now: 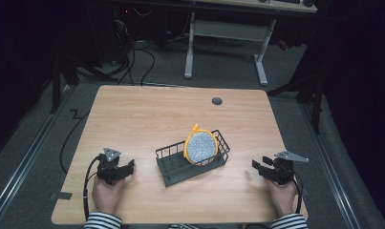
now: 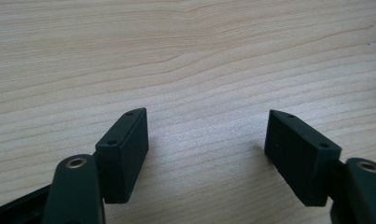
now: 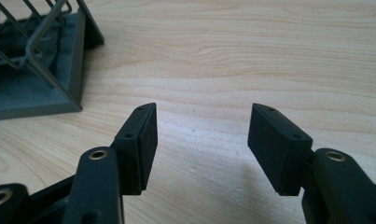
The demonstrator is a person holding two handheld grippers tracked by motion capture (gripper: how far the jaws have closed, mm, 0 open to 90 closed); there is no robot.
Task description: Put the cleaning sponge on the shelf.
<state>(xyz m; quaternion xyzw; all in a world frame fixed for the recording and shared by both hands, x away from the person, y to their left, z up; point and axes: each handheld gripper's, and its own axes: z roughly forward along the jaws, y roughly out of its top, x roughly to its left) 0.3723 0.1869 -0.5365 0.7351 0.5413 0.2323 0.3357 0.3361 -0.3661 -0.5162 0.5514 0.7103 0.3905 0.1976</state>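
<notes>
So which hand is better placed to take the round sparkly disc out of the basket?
Probably right: the disc leans at the basket's right end, nearer the open right gripper. The left gripper faces the basket's other end.

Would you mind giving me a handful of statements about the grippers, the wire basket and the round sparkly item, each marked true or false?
1. Both grippers are open. True: the left gripper and the right gripper each show a wide gap between their jaws with nothing in it.
2. The round glittery disc with a yellow rim lies flat on the table beside the basket. False: it stands leaning inside the dark wire basket.
3. The basket sits between the two grippers. True.
4. The left gripper is gripping the basket's rim. False: it rests apart from the basket, over bare wooden table.
5. The person's sleeves are striped. True.
</notes>
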